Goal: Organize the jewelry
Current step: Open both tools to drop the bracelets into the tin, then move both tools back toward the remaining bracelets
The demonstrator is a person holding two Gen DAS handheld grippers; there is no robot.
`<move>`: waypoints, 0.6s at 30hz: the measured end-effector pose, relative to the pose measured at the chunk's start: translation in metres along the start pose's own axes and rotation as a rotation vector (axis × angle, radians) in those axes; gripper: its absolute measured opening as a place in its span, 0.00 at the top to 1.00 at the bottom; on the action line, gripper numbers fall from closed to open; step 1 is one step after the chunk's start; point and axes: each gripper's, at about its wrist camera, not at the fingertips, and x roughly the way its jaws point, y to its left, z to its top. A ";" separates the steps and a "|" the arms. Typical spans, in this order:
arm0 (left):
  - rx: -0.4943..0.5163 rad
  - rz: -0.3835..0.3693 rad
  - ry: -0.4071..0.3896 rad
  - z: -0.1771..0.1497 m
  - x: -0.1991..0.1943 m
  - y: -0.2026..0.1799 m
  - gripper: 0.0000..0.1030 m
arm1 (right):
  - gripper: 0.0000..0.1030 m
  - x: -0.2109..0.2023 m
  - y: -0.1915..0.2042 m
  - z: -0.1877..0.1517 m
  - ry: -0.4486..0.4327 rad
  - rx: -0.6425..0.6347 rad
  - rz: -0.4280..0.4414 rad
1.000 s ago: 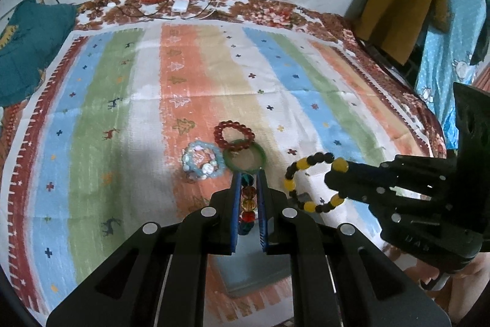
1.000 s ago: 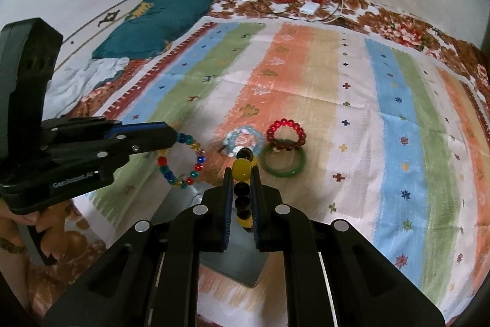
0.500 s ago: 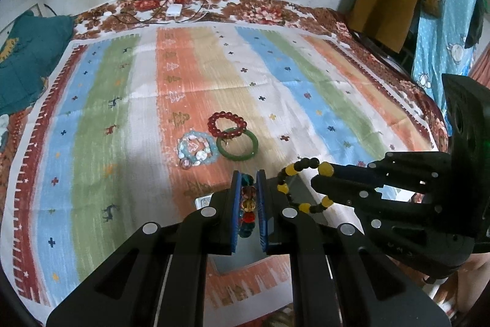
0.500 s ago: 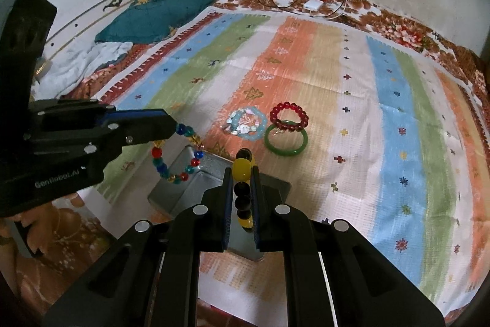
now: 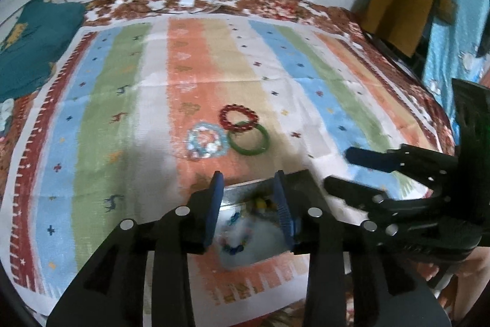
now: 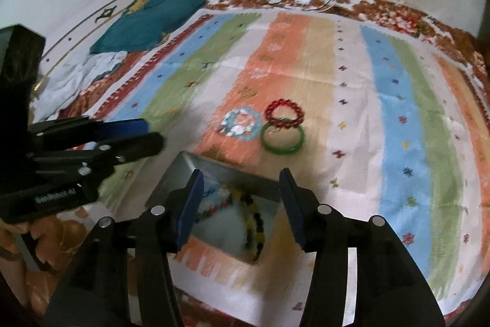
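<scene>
Striped bedspread [image 6: 382, 118], grey metal tray [image 6: 183, 170] at 6 o'clock. Both hand-held grippers, left [image 5: 248, 204] and right [image 6: 242, 204], opening, empty; multicoloured bead bracelet [image 5: 235, 239] and yellow-black bead bracelet [image 6: 252, 222] dropped inside. Next, likely: green bangle [image 6: 282, 139] at 12 o'clock.

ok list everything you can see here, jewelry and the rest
tray: 1, grey metal, near edge of cloth
yellow-black bracelet: 1, in tray
multicolour bracelet: 1, in tray
red bead bracelet: 1, mid cloth, overlapping bangle
green bangle: 1, mid cloth
pale blue bracelet: 1, left of the red one
striped cloth: 1, covers bed
teal cushion: 1, far left
left tool: jaws opening, empty, over tray
right tool: jaws opening, empty, over tray
</scene>
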 end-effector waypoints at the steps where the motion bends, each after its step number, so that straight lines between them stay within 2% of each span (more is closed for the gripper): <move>1: -0.008 0.011 -0.005 0.001 -0.001 0.003 0.56 | 0.46 0.001 -0.004 0.001 0.001 0.010 -0.004; 2: -0.017 0.028 -0.014 0.002 -0.002 0.007 0.48 | 0.44 0.002 -0.007 0.002 0.002 0.021 -0.009; 4: -0.028 0.051 -0.022 0.005 -0.001 0.012 0.43 | 0.42 0.004 -0.015 0.005 0.003 0.040 -0.027; 6: -0.055 0.062 -0.022 0.007 0.001 0.020 0.31 | 0.37 0.007 -0.020 0.007 0.007 0.044 -0.047; 7: -0.063 0.067 -0.021 0.008 0.002 0.023 0.29 | 0.33 0.009 -0.023 0.009 0.007 0.047 -0.058; 12: -0.115 0.094 0.002 0.012 0.013 0.040 0.18 | 0.28 0.016 -0.031 0.017 0.012 0.070 -0.073; 18: -0.131 0.120 0.023 0.015 0.028 0.049 0.11 | 0.25 0.027 -0.035 0.024 0.015 0.071 -0.104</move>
